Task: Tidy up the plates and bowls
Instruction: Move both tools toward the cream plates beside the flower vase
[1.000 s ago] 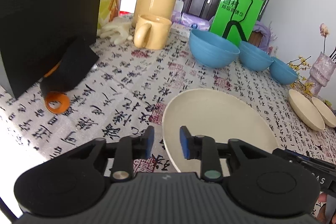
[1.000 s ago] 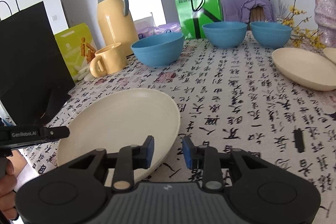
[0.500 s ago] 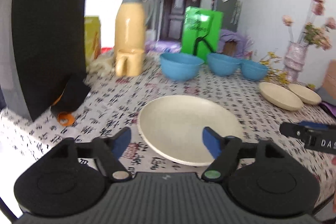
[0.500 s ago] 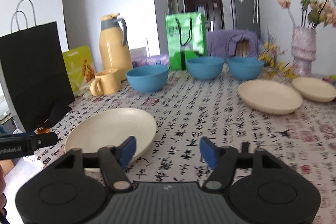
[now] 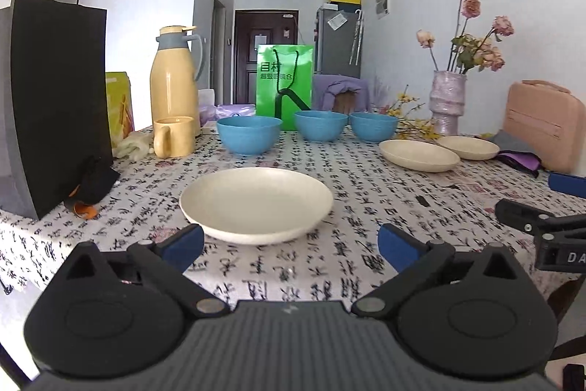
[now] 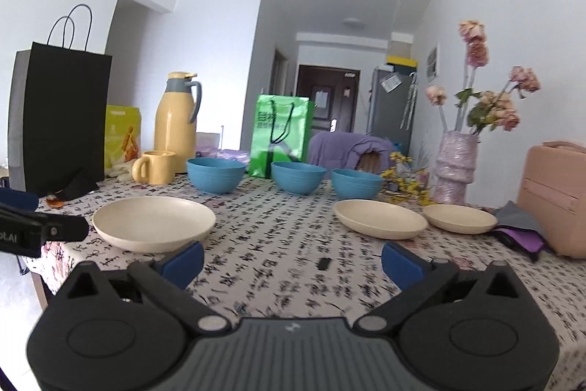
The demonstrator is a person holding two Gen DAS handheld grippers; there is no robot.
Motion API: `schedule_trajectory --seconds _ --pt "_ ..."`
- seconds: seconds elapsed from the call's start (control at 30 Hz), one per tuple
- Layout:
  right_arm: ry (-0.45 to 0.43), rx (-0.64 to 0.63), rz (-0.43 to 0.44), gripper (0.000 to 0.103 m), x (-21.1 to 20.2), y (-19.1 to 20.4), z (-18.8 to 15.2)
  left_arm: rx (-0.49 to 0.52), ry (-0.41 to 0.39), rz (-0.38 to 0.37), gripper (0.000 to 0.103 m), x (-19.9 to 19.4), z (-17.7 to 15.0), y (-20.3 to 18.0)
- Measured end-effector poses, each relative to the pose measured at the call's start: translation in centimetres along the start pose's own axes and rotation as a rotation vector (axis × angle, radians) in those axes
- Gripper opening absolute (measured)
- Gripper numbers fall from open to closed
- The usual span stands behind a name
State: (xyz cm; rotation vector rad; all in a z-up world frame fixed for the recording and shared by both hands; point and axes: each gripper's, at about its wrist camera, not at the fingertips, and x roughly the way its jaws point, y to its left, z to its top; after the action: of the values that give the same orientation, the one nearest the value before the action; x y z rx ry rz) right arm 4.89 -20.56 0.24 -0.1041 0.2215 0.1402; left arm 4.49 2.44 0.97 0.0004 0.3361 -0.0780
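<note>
We see both claws spread wide, gripping nothing: left claw (image 5: 289, 242), right claw (image 6: 292, 261). Large cream plate (image 5: 256, 204), shallow, matte, lies just ahead of the left claw on the worktop (image 5: 366, 178). Three blue bowls (image 5: 249, 134) stand farther beyond.

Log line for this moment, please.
left gripper: open, empty | right gripper: open, empty | near plate: on table, untouched | bowls: unstacked
</note>
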Motion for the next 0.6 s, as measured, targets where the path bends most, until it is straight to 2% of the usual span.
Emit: schedule_trajectory --seconds 0.17,0.33,0.6 --pt "-0.017 0.038 -0.028 0.103 -2.1 -0.8 -1.3 0.020 -0.012 -0.016 0.103 -0.9 -0.6 -0.3" --pt "-0.006 0.033 -0.023 0.103 -1.9 -0.5 -1.8 0.029 -0.031 -0.021 0.103 -1.2 -0.5 -0.5" --pt "0.007 0.047 -0.018 0.103 -1.3 -0.3 -2.0 0.031 -0.018 -0.029 0.103 -0.9 -0.8 -0.4"
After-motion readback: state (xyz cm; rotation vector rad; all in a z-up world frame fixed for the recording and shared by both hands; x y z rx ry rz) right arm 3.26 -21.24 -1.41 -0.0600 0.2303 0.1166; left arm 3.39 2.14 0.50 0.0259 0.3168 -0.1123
